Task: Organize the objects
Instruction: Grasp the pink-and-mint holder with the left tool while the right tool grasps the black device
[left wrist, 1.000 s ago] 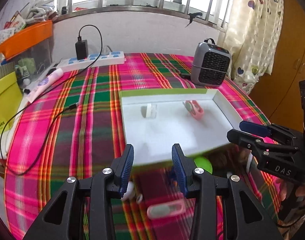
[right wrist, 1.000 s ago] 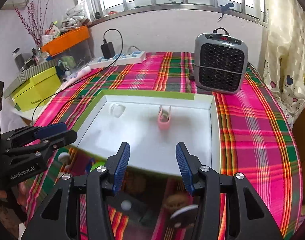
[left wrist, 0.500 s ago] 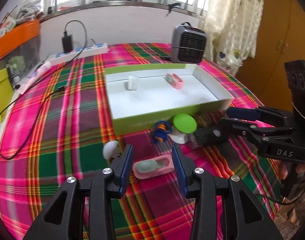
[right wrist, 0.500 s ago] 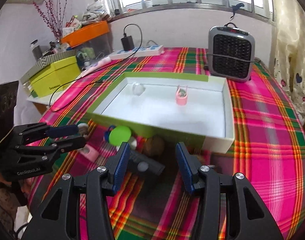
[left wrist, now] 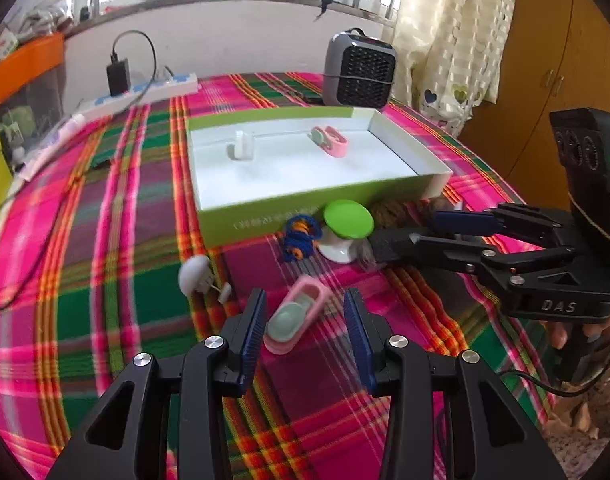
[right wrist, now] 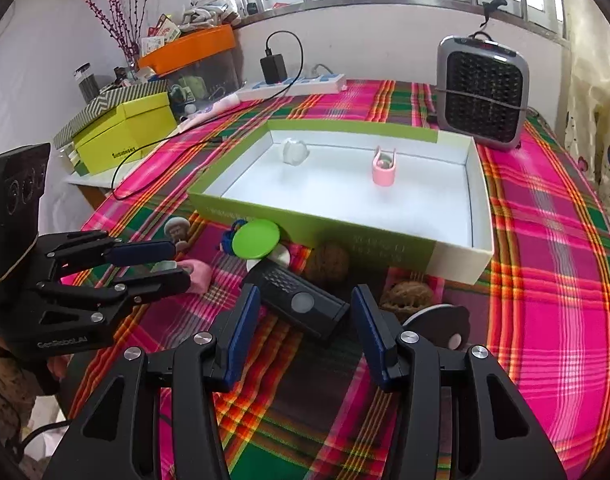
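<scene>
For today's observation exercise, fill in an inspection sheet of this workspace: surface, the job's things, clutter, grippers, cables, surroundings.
Surface: plaid tablecloth, pink, green and dark red.
Job's things: open green box holding a pink clip and a white piece; outside it, another pink clip, black remote, green-topped disc, two walnuts, a blue-orange item.
Clutter: heater, yellow-green boxes.
Grippers: left gripper open around the pink clip on the cloth; right gripper open around the remote.
Cables: power strip with charger and black lead.
Surroundings: barred window, curtain.
</scene>
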Demonstrator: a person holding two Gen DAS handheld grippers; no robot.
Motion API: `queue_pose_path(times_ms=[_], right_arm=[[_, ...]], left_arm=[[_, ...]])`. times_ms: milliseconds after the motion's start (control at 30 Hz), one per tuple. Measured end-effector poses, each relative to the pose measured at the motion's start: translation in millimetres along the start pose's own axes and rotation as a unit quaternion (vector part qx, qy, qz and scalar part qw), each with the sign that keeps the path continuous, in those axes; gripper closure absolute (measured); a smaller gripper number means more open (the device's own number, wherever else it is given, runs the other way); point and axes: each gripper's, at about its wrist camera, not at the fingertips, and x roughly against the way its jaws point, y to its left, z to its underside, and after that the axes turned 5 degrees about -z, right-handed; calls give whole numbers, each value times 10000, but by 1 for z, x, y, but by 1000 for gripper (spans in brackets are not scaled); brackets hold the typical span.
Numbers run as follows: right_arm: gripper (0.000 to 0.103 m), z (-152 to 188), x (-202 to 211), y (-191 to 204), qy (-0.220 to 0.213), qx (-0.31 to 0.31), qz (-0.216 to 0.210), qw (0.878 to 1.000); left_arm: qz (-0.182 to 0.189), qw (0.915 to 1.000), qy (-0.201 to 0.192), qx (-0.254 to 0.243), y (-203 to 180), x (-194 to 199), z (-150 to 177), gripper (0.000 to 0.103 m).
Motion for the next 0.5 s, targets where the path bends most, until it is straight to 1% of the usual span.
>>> queue_pose_path(times_ms=[167,267,333,400,500], right_arm=[[54,4,0,1,93,85,-47,9999],[54,6,0,2,164,126,-103,9997],[54,8,2,5,234,201,-201,9993],[54,9,3,8,230,310,-180,9991],[54,7,2,6,207,308,-57,9993]], left_arm=[[35,10000,56,-4,-4,2,7,65],[-110,9999,111,13,-5,0,9,65],[-122,9998,136,31,-3,-1,9,65],[-139,9997,162,99,0,-3,9,65],[-173,9995,187,211,4,-5,9,65]])
